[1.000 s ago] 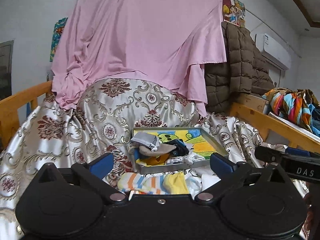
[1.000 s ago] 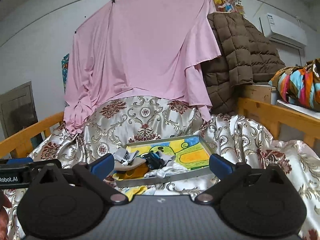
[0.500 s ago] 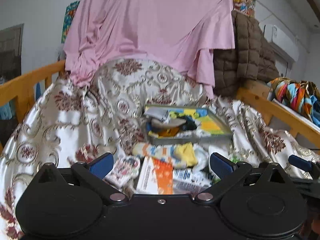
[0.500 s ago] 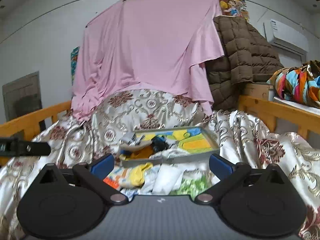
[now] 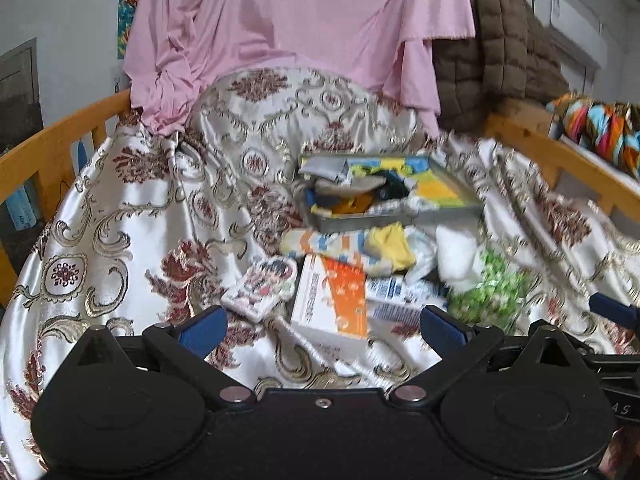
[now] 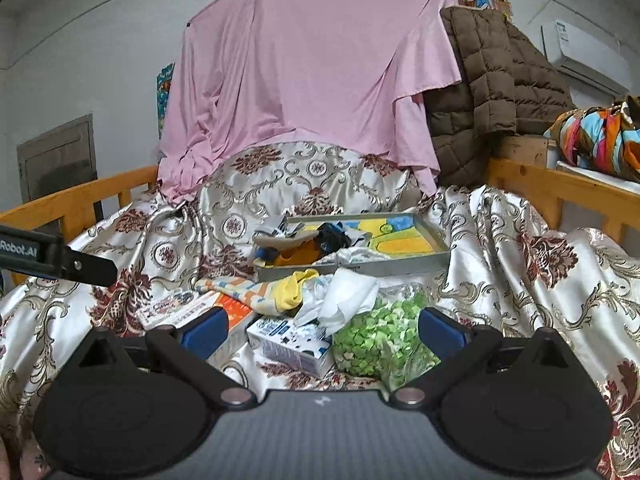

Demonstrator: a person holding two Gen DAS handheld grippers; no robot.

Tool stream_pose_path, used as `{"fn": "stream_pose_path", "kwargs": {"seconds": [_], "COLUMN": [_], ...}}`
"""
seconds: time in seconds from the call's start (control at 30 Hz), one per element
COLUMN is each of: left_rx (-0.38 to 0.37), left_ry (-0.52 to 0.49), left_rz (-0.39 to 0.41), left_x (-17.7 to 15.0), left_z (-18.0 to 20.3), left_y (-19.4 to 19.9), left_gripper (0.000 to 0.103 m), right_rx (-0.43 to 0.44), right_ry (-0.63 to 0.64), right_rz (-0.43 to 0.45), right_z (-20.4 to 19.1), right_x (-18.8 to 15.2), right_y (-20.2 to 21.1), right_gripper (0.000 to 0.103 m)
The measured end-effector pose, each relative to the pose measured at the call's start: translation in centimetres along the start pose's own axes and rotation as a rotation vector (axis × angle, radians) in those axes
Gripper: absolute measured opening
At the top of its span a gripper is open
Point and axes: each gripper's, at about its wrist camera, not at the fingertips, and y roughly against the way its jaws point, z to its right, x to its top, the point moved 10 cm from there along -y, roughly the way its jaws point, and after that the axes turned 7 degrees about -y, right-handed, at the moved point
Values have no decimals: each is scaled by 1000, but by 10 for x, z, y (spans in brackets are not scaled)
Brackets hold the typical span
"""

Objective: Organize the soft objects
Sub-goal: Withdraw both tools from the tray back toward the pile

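Blue-padded, the left gripper [image 5: 322, 330] and right gripper [image 6: 322, 330] both gape wide with nothing held, low in each frame. Just beyond the right one lie a bag of green pieces [image 6: 380, 336], a small carton [image 6: 290, 340] and a crumpled white cloth [image 6: 346, 296]. At frame centre a striped yellow sock [image 5: 360, 244] lies before the metal tray [image 5: 400, 218], which holds piled socks [image 6: 304, 246].
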Motion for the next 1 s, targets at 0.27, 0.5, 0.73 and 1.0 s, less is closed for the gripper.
{"fn": "stream_pose_path", "kwargs": {"seconds": [0.27,0.5,0.73,1.0], "left_rx": [10,8,29,-3], "left_ry": [3,-43,-133,-226], "left_rz": [-63,-91,-95,-5], "left_x": [-8,-10,-4,21], "left_z": [-3,3,5,25], "left_y": [-12,-23,-43,-72], "left_gripper": [102,102,102,102], "right_rx": [17,25,32,-22], "right_ry": [19,6,26,145], "right_rz": [-91,-127,-155,-96], "right_z": [-8,-8,-8,7], "right_x": [-15,-20,-19,2], "right_y": [-12,-19,-36,-75], "right_gripper": [103,103,103,103]}}
